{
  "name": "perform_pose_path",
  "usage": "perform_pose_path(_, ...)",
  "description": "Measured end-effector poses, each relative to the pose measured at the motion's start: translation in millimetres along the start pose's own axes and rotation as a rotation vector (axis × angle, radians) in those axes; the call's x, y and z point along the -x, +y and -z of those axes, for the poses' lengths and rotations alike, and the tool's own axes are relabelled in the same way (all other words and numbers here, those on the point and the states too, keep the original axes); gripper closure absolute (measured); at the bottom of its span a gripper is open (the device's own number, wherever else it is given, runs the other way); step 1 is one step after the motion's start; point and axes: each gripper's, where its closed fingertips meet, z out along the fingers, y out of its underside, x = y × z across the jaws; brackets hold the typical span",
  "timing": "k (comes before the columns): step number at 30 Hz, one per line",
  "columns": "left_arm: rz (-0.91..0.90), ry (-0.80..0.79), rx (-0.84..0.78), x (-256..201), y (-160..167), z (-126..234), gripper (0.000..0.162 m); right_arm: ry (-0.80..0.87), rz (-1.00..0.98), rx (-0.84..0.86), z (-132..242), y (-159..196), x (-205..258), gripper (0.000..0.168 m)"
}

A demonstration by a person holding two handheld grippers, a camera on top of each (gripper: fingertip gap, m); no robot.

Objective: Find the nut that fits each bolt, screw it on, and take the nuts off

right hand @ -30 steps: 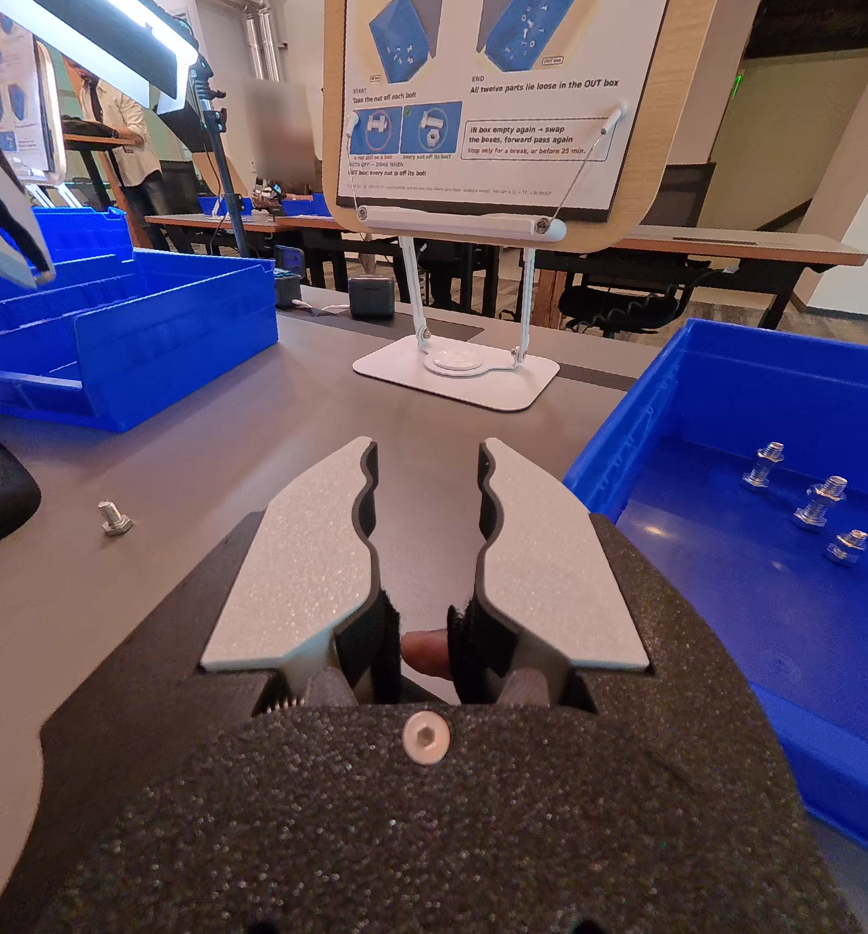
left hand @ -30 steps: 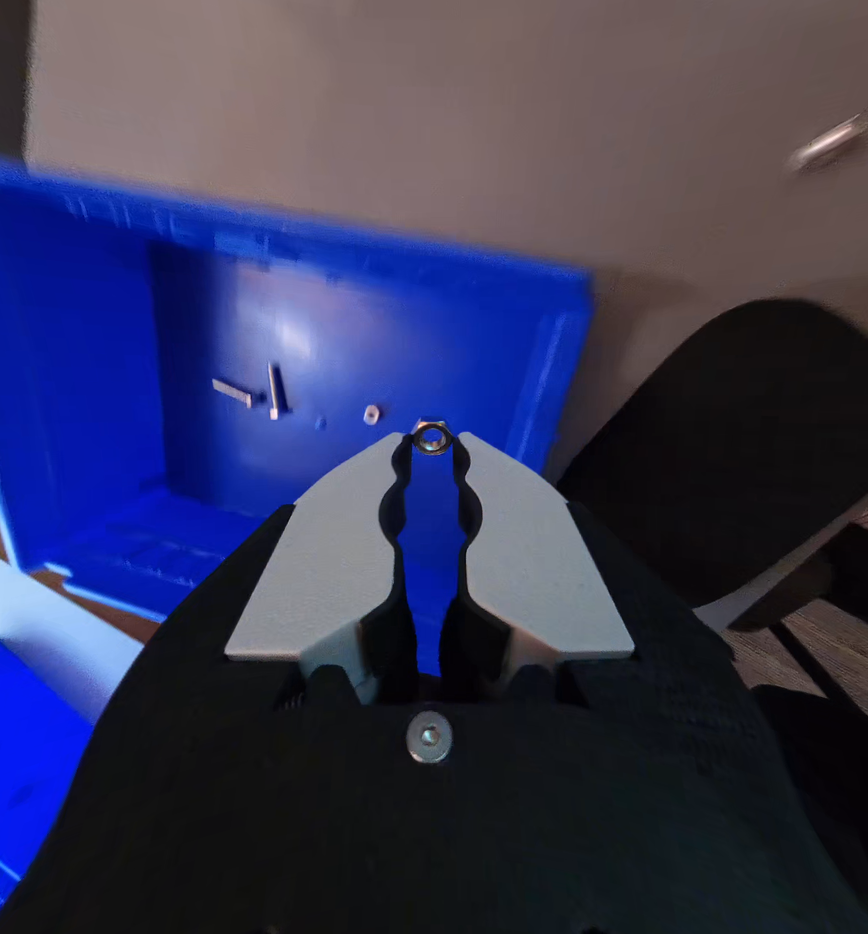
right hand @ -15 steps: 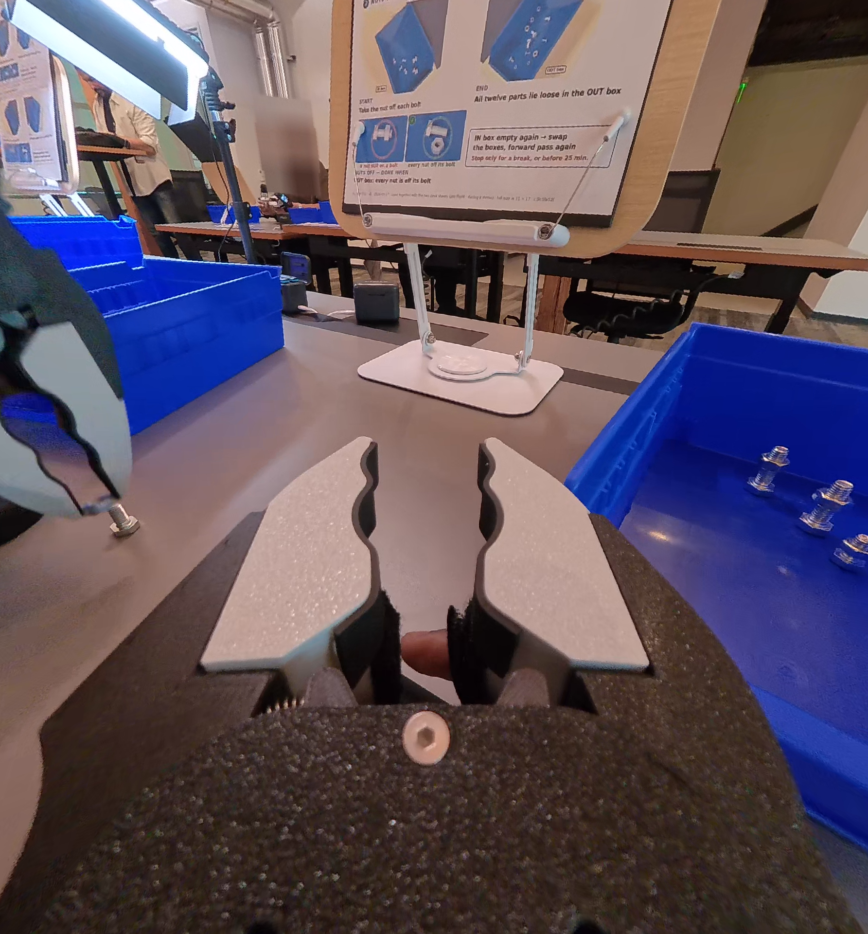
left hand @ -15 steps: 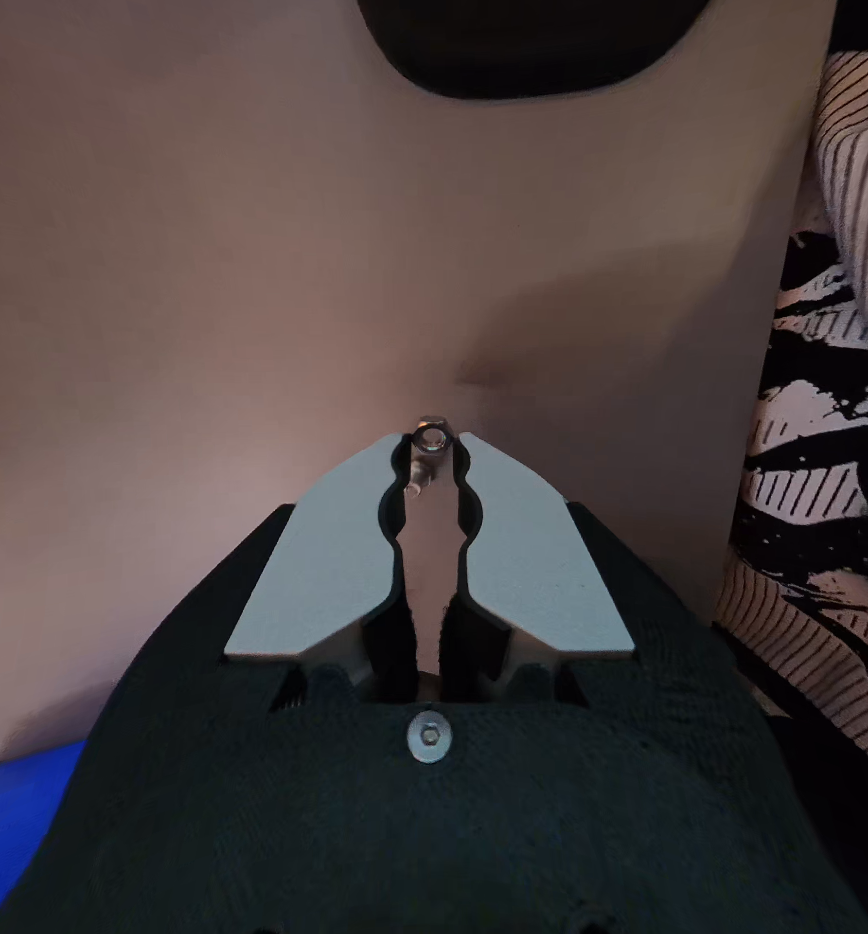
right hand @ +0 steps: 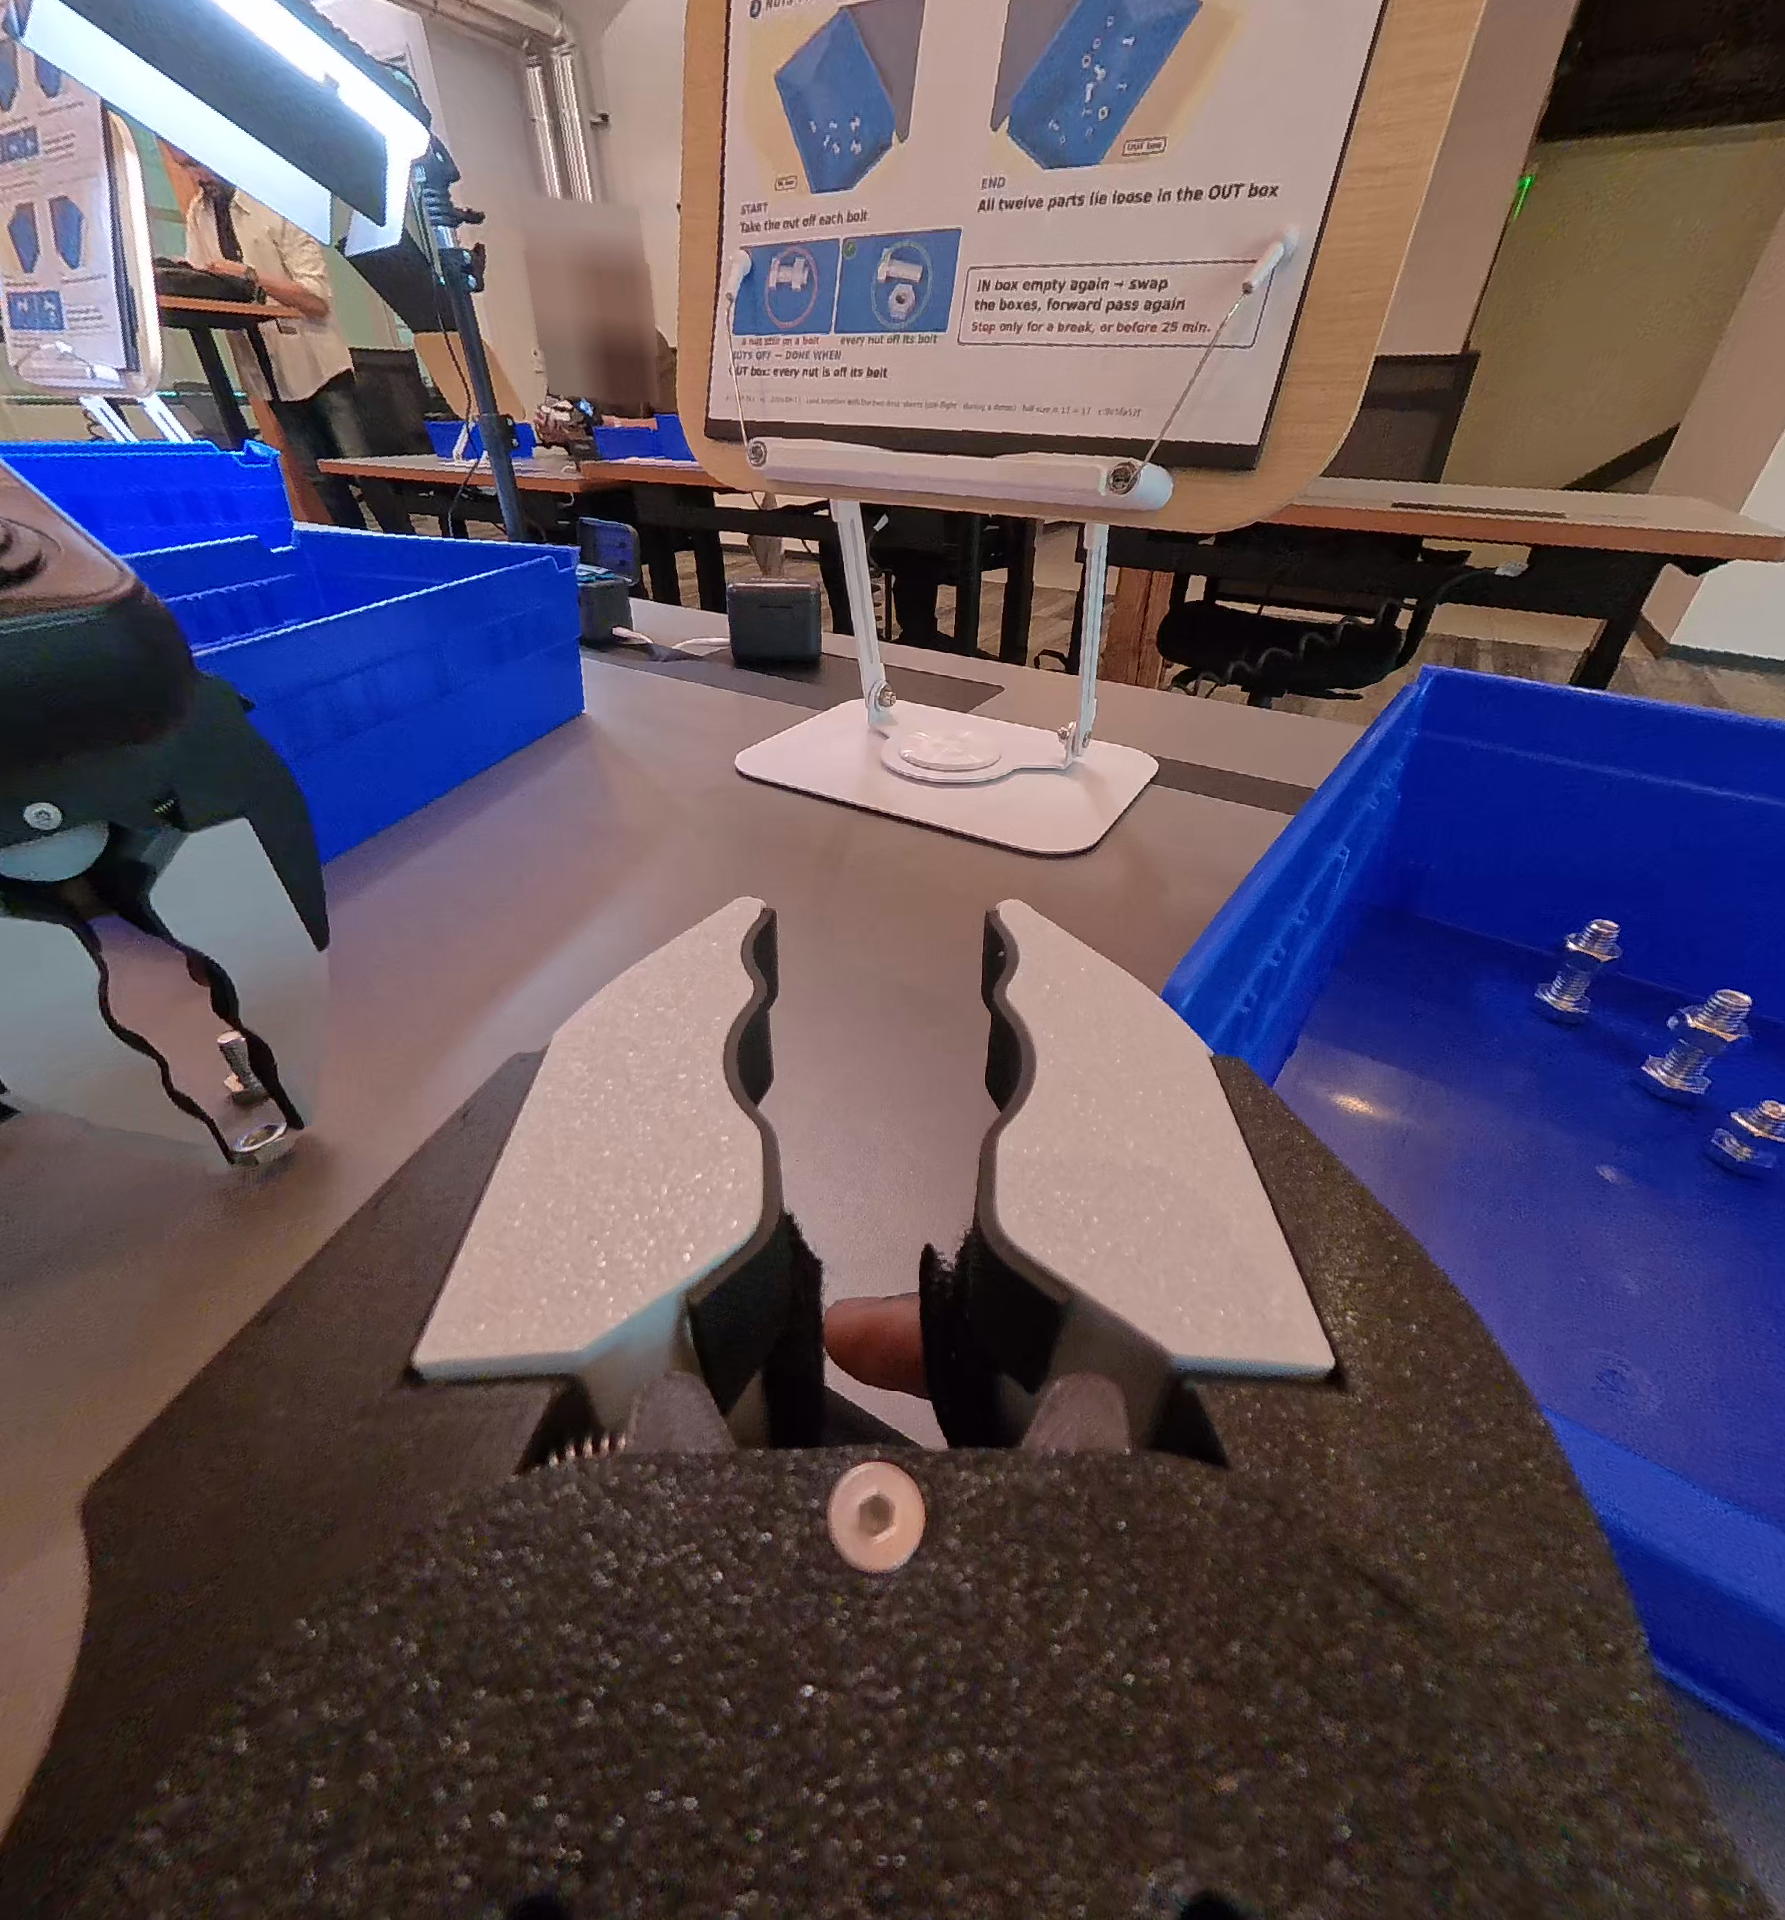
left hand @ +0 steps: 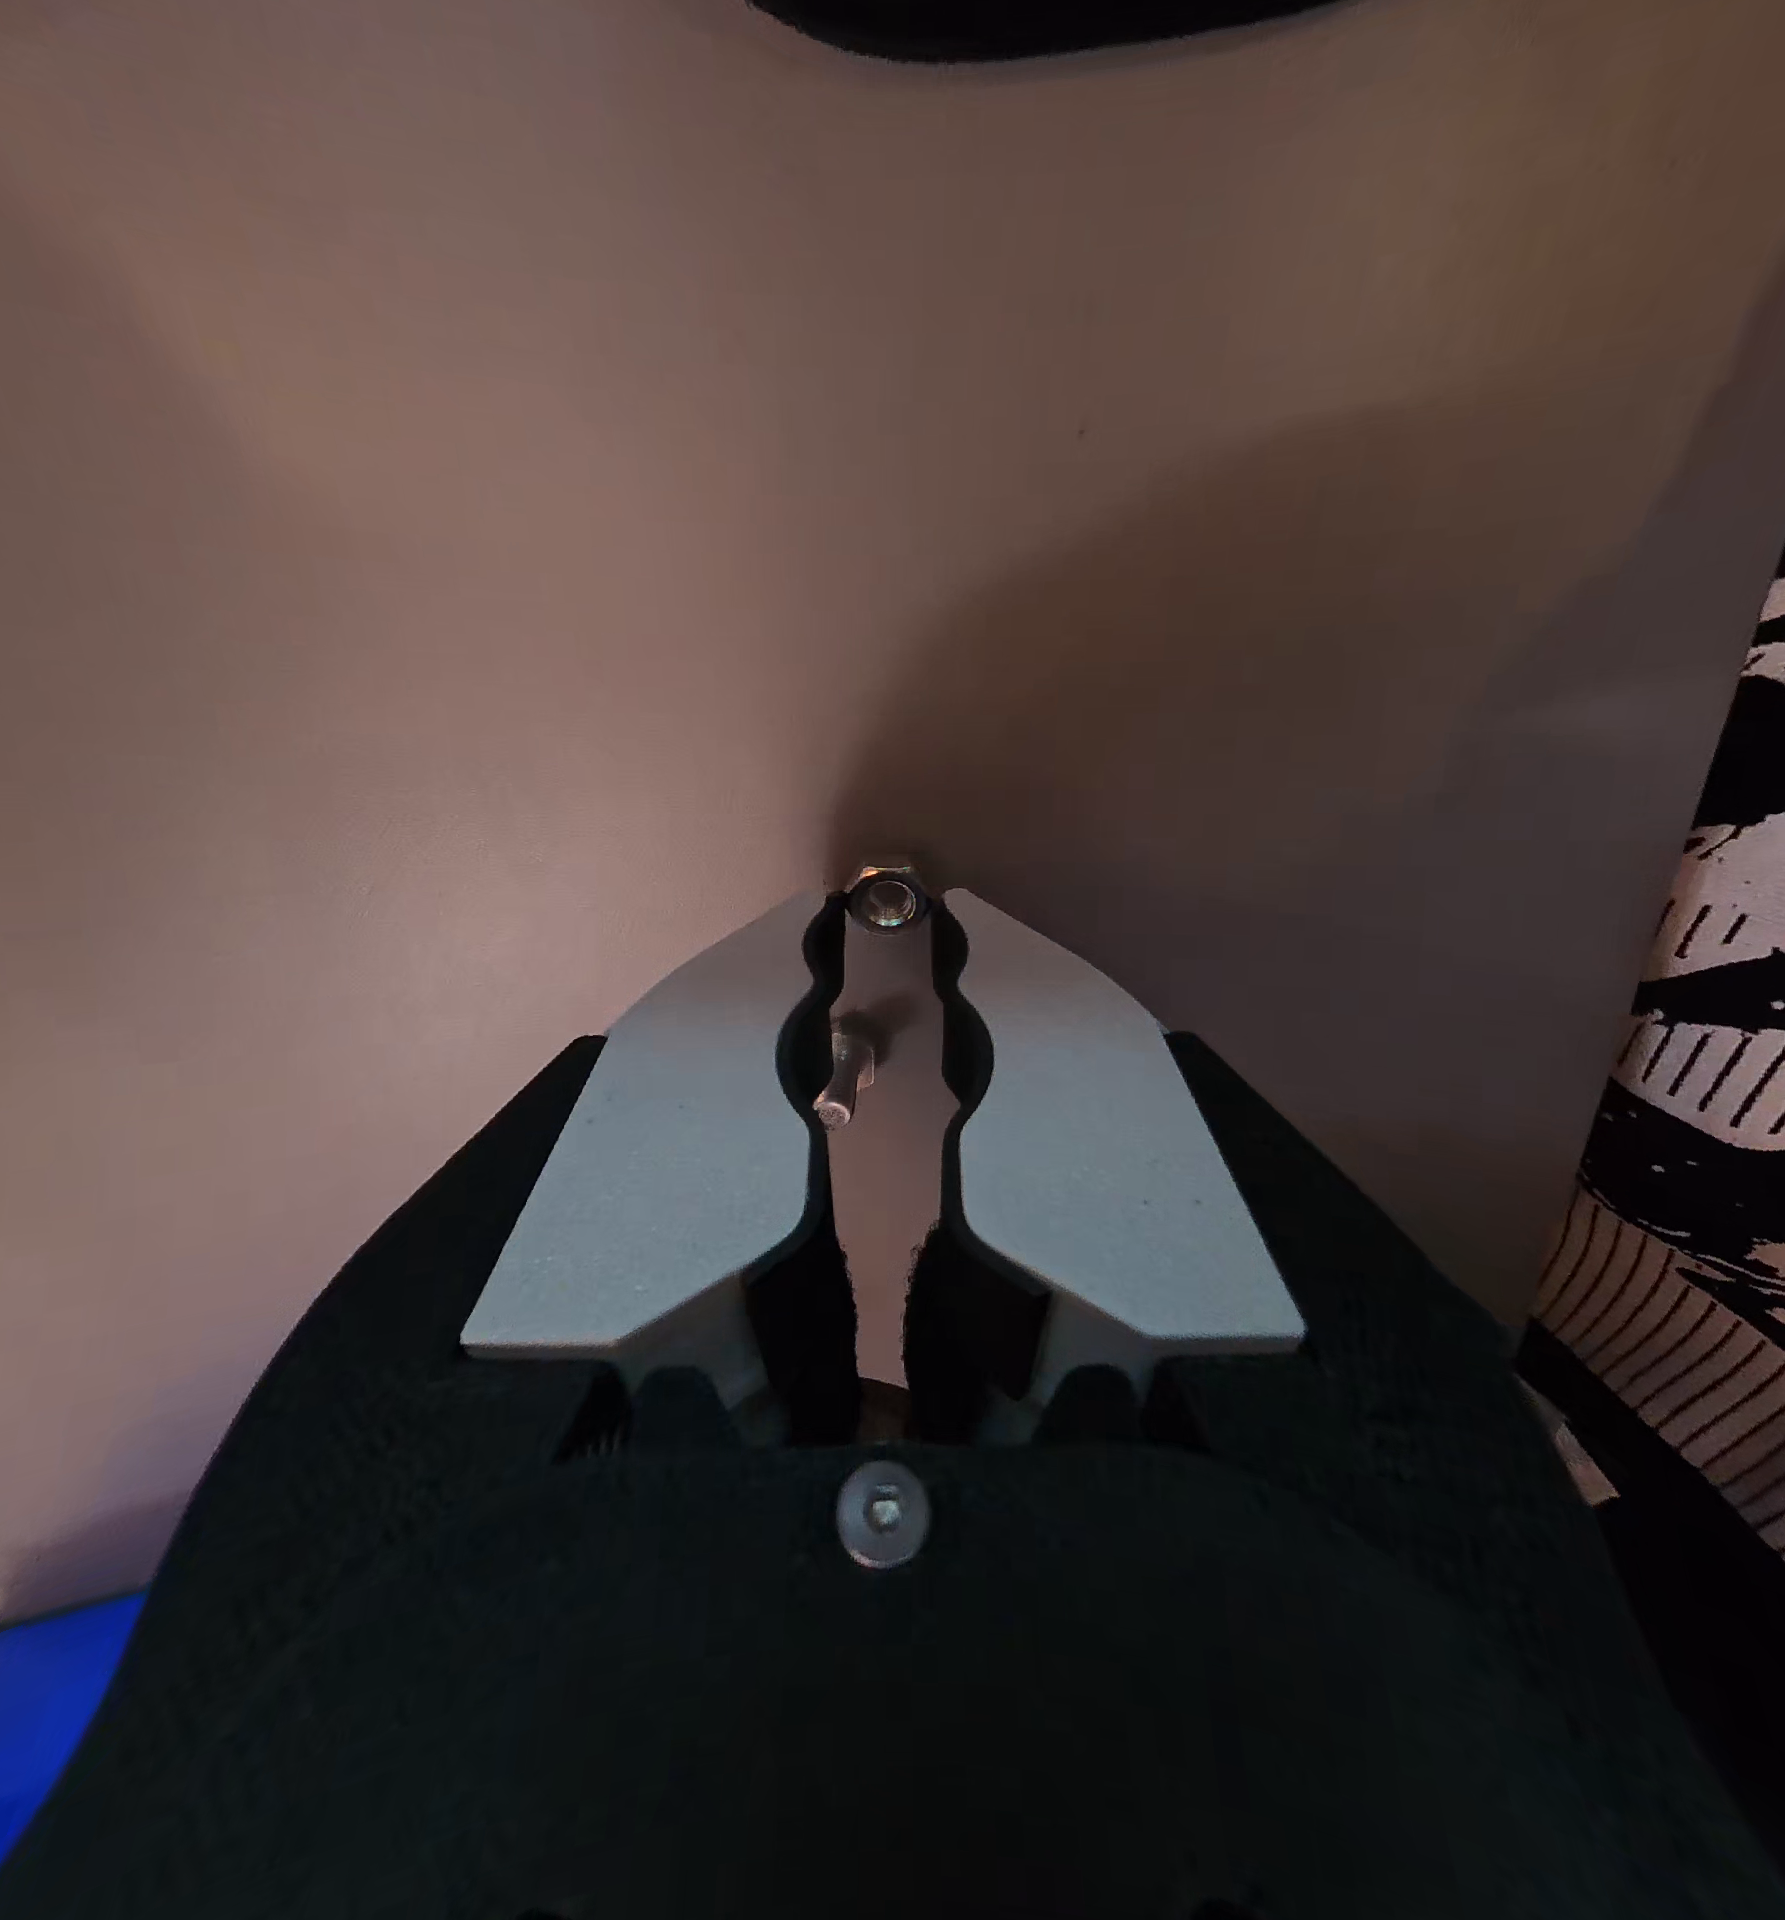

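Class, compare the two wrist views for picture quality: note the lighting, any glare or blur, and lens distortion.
Left wrist view: dim and shadowed, the table tinted brownish, the nut in the left hand-held gripper sharp. Right wrist view: bright, glare from the light panel, wide-angle bending of the blue bin, and an overlaid blur patch in the background.

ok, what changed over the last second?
The left hand-held gripper, shut on a small silver hex nut, swung from over the blue bin down to the grey table, beside the loose silver bolt. The right hand-held gripper stayed open and still.
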Motion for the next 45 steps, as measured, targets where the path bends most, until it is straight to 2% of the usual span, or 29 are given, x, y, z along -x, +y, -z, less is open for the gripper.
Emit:
perform_pose_path(6, 0.011, 0.009, -0.012, -1, -1, -2, 0.145, 0.0, 0.0, 0.001, 0, 0, 0, 0.13)
perform_pose_path(9, 0.026, 0.006, -0.037, 0, -1, 2, 0.139, -0.001, 0.001, 0.004, 0, 0, 0, 0.13)
perform_pose_path(12, 0.069, -0.022, -0.139, 4, -4, 15, 0.134, -0.007, 0.002, 0.011, -1, 1, 1, 0.13)
perform_pose_path(14, 0.13, -0.066, -0.304, 10, -12, 33, 0.133, -0.013, 0.003, 0.022, -2, 2, 2, 0.129)
perform_pose_path(18, 0.22, -0.134, -0.747, 18, -20, 78, 0.127, -0.029, 0.023, 0.062, -6, 7, 6, 0.128)
perform_pose_path(21, 0.28, -0.175, -1.066, 18, -11, 107, 0.119, -0.044, 0.053, 0.092, -9, 10, 10, 0.128)
perform_pose_path(24, 0.324, -0.202, -1.313, 12, 2, 126, 0.107, -0.088, 0.077, 0.12, -14, 10, 21, 0.128)
perform_pose_path(27, 0.341, -0.238, -1.495, 5, 17, 135, 0.103, -0.238, 0.072, 0.168, -23, 10, 56, 0.13)
perform_pose_path(30, 0.365, -0.227, -1.553, 0, 26, 136, 0.101, -0.444, 0.07, 0.277, -35, 19, 109, 0.132)
perform_pose_path(34, 0.345, -0.221, -1.518, -3, 24, 130, 0.099, -0.653, 0.135, 0.471, -47, 50, 172, 0.136)
perform_pose_path(38, 0.321, -0.231, -1.517, -6, 24, 130, 0.099, -0.709, 0.184, 0.57, -59, 73, 200, 0.145)
perform_pose_path(45, 0.328, -0.227, -1.528, -6, 27, 130, 0.099, -0.716, 0.187, 0.636, -67, 91, 207, 0.155)
